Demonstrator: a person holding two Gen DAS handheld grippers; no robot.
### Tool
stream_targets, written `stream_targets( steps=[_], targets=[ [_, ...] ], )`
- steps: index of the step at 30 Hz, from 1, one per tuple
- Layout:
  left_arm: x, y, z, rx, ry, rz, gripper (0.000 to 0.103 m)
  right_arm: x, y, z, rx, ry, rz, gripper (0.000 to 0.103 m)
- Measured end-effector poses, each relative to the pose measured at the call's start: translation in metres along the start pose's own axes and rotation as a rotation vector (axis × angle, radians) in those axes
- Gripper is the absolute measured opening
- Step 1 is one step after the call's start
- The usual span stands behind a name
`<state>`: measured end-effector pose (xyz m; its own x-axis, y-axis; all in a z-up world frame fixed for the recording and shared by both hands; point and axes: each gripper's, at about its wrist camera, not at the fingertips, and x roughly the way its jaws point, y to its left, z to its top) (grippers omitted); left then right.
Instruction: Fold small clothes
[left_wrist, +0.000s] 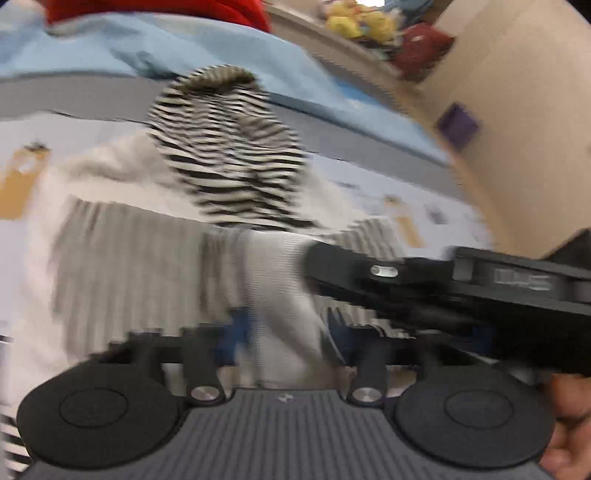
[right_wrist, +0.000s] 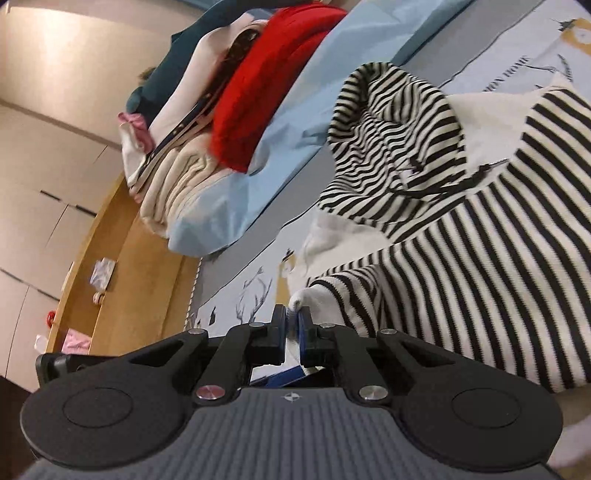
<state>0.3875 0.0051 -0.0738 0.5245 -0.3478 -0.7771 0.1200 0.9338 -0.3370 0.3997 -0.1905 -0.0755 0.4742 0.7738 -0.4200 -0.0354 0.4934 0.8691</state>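
Item: striped hooded top (right_wrist: 480, 229), black and white, lying spread and rumpled on the printed bedspread (right_wrist: 236, 295), hood (right_wrist: 391, 122) toward the pale blue sheet (right_wrist: 288, 122).

Right tongs (right_wrist: 292, 323): clenched on a white fold at the garment's edge.

Left tongs (left_wrist: 284, 332): drawn nearly together with white cloth between them (view blurred; they appear to pinch it).

Progress: early, by my reading; garment gripped at two points, no fold laid, everything remains.

Stack of other clothes (right_wrist: 207, 122) sits at the bed's far edge.

Writing: bedspread print reads partly "…ON HOME"; rest illegible.
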Motion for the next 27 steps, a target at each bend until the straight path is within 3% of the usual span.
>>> stream_targets(
  steps=[1,5,7,11,15,19,21,27],
  targets=[
    [0.000,0.007,0.002,-0.011,0.006,0.051,0.004,0.000,0.003,0.000,-0.012,0.007,-0.004,0.010],
    [-0.011,0.053,0.009,-0.161,-0.017,0.262,0.004,-0.010,0.010,0.004,-0.078,-0.061,-0.138,0.013],
    [-0.021,0.080,0.010,-0.272,-0.028,0.327,0.004,-0.017,0.004,0.007,-0.057,-0.095,-0.287,0.022],
    [-0.030,0.127,0.006,-0.499,-0.009,0.408,0.006,-0.029,-0.028,0.004,0.065,-0.110,-0.572,0.023],
    [-0.035,0.147,0.004,-0.603,-0.010,0.386,0.012,-0.036,-0.055,0.000,0.160,-0.100,-0.709,0.023],
    [-0.025,0.135,0.010,-0.569,-0.005,0.264,0.013,-0.042,-0.060,-0.002,0.183,-0.112,-0.727,0.021],
    [-0.018,0.129,0.007,-0.571,0.017,0.238,0.013,-0.042,-0.057,-0.001,0.164,-0.114,-0.729,0.022],
    [-0.005,0.131,-0.009,-0.635,0.089,0.318,0.013,-0.038,-0.072,-0.003,0.213,-0.087,-0.709,0.021]
  ],
)
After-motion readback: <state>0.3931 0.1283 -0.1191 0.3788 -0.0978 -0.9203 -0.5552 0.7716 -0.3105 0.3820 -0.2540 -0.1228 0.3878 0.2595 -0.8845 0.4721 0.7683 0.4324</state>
